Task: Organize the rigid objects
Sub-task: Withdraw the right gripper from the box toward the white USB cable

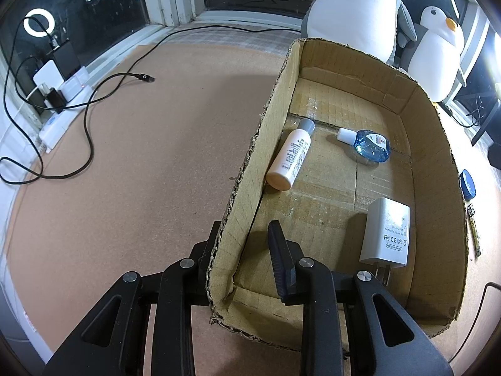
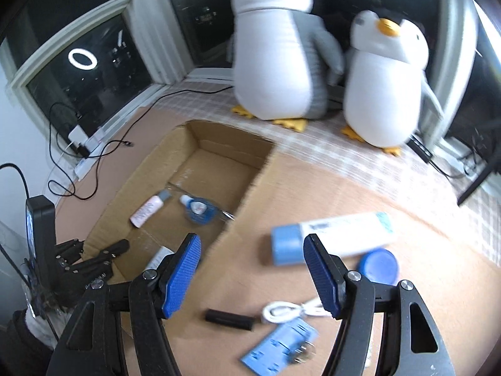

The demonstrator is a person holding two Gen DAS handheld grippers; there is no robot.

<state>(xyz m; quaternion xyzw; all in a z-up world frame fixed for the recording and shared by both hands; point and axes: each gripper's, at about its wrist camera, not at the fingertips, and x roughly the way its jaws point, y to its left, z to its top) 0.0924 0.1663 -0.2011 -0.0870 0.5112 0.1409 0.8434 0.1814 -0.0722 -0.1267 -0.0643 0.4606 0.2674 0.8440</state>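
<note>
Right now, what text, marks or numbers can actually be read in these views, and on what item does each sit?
"MADE IN CHINA": on the white charger in the cardboard box.
"FC" and "CE" marks: same charger, above that line.
"OUTPUT" line: same charger, figures too small to read.
White bottle: print too small.
Blue bottle: label unreadable.
Tube, blue card: blurred.

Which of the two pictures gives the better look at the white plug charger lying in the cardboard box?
The left wrist view: the white charger lies close and sharp, its printed label and prongs visible. In the right wrist view only a blurred white sliver shows behind a blue pad.
</note>
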